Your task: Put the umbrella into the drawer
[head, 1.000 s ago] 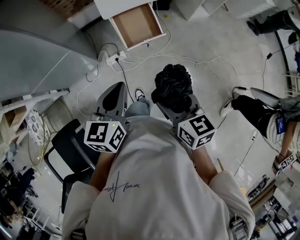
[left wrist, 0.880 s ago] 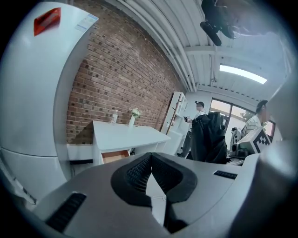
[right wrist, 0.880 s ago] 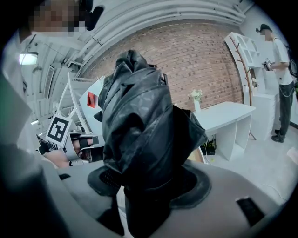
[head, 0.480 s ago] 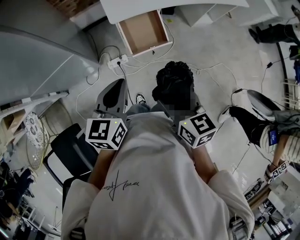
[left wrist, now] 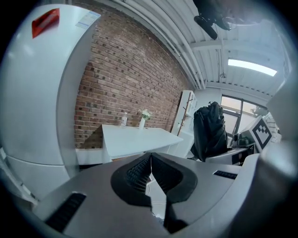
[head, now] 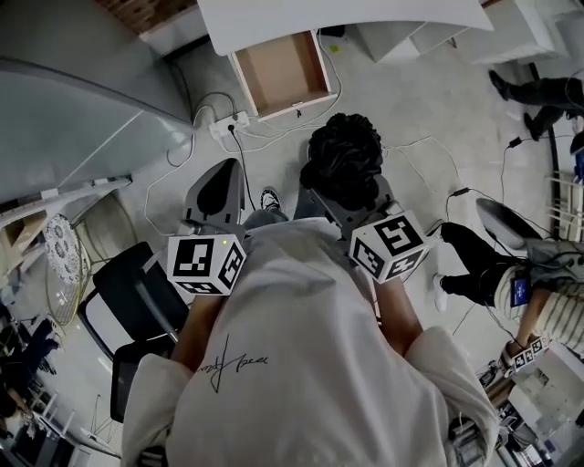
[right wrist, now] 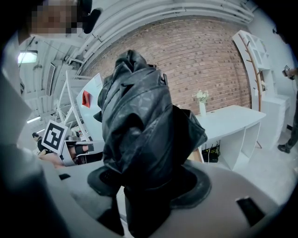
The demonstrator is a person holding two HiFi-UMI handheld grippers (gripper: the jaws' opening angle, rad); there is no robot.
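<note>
Umbrella (right wrist: pixel 139 135): black, folded, its fabric bunched and creased, upright in the right tongs (right wrist: pixel 144 186), which clamp it.
Left tongs (left wrist: pixel 150 173): jaws together, empty, held forward beside the right.
Drawer (head: pixel 279 73): open, well ahead, under the white counter (head: pixel 365 14).

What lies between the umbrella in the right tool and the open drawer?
In the head view, only floor with loose white cables separates the umbrella, clamped in the right tool, from the drawer.
</note>
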